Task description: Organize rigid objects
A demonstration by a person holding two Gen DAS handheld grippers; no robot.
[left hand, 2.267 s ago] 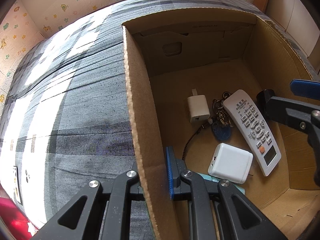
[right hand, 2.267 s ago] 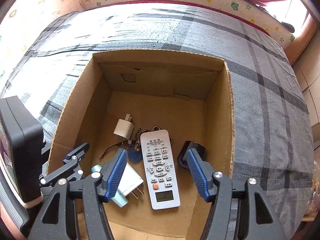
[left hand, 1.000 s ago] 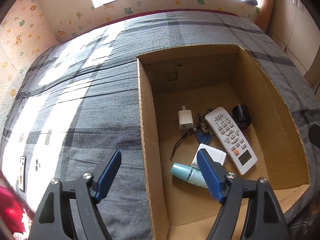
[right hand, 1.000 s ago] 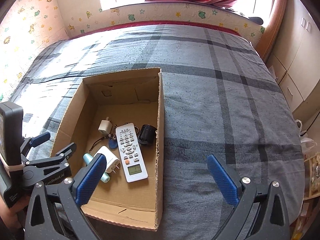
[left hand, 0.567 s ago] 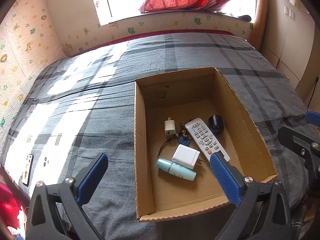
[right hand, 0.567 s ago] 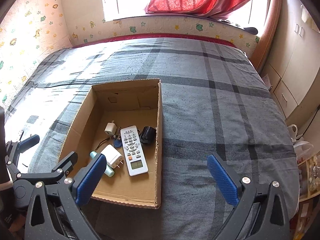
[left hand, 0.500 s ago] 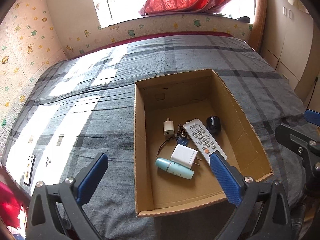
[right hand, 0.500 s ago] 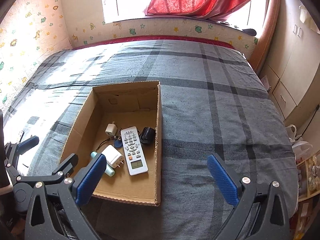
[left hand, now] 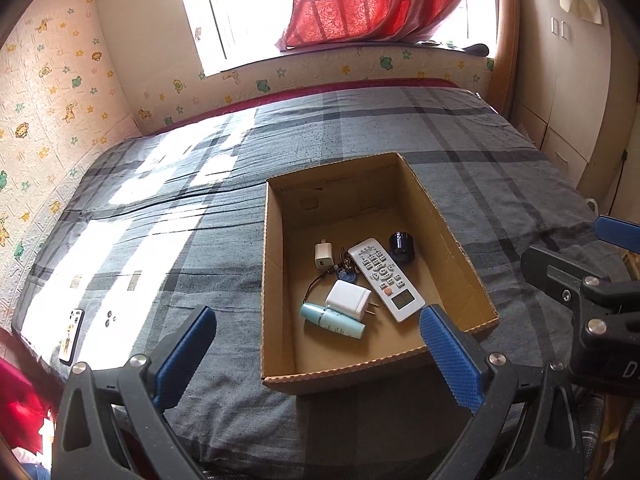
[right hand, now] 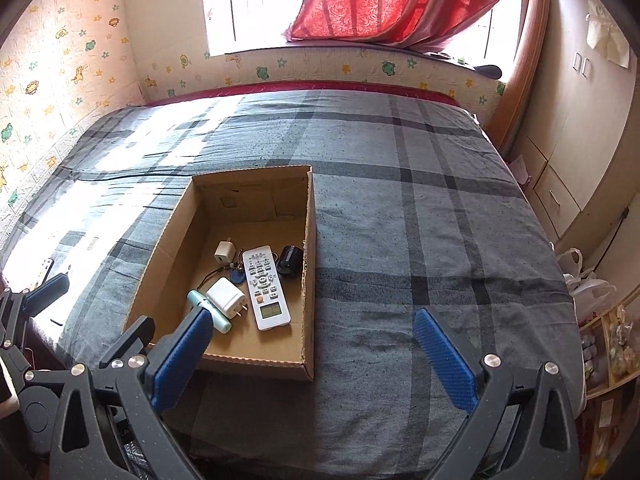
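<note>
An open cardboard box (left hand: 276, 216) (right hand: 309, 240) sits on the grey plaid bed. Inside lie a white remote (left hand: 385, 278) (right hand: 265, 286), a large white charger (left hand: 349, 299) (right hand: 225, 297), a small white charger (left hand: 322, 254) (right hand: 223, 251), a teal tube (left hand: 332, 321) (right hand: 209, 311), keys with a blue fob (left hand: 346, 273) (right hand: 237, 275) and a black cylinder (left hand: 401, 245) (right hand: 289, 260). My left gripper (left hand: 316, 354) is open and empty, held back above the box's near edge. My right gripper (right hand: 310, 354) is open and empty, near the box's near right corner.
A phone (left hand: 71, 335) and small coins lie on the bed (right hand: 440, 240) at its left edge. A red curtain (left hand: 376, 0) hangs at the window. Cupboards (right hand: 580, 120) stand to the right, with bags (right hand: 588, 288) on the floor.
Both grippers have drawn back and up from the box and opened wide. The teal tube, unseen at first, now lies in the box.
</note>
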